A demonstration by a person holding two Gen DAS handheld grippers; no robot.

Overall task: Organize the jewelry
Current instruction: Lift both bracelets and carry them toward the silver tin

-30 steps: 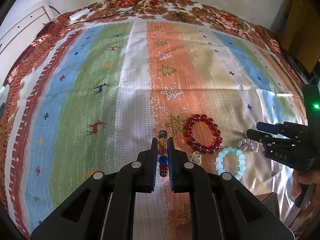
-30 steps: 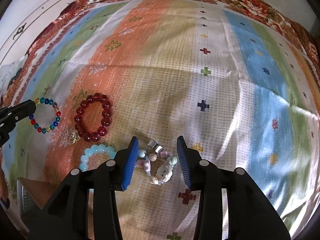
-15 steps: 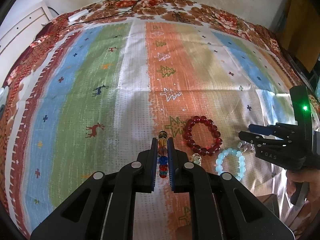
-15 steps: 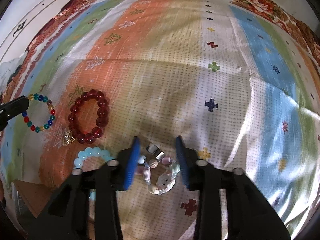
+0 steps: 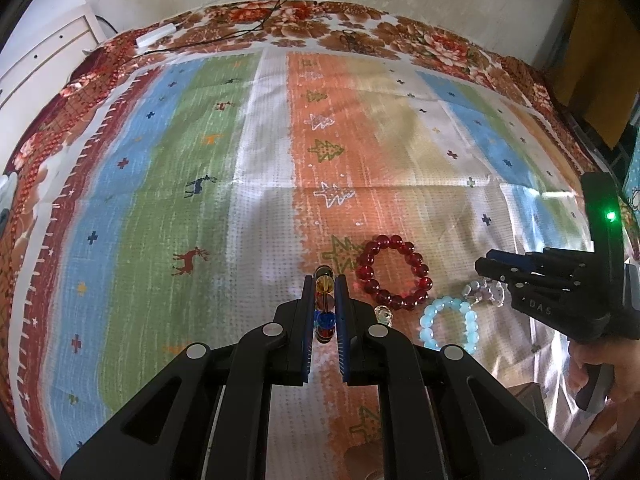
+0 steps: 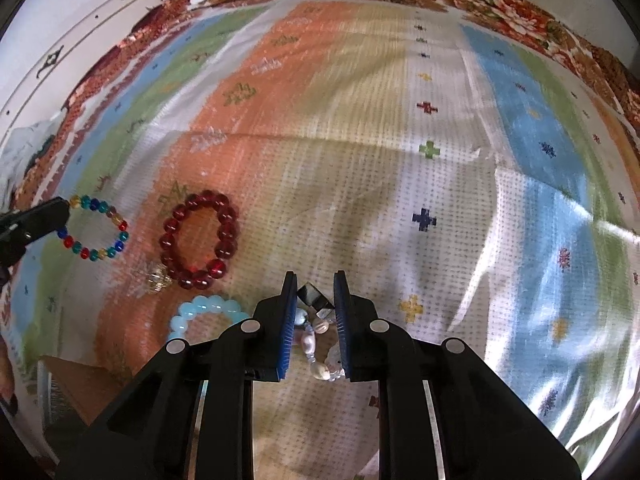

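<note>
"DAS" is moulded on the right hand-held gripper (image 5: 490,266), whose jaws are closing around a pastel shell-and-pearl bracelet (image 6: 316,344) on the striped bedspread (image 5: 260,168). The left hand-held gripper (image 5: 325,308) pinches a multicoloured bead bracelet (image 6: 96,228). A red bead bracelet (image 5: 394,272) and pale blue bracelet (image 5: 448,322) lie between them.

Both your wrist cameras look steeply down along their jaws, close over the striped cloth (image 5: 260,184), and share the red bracelet (image 5: 394,272), lower right in the left view, left in the right view.
</note>
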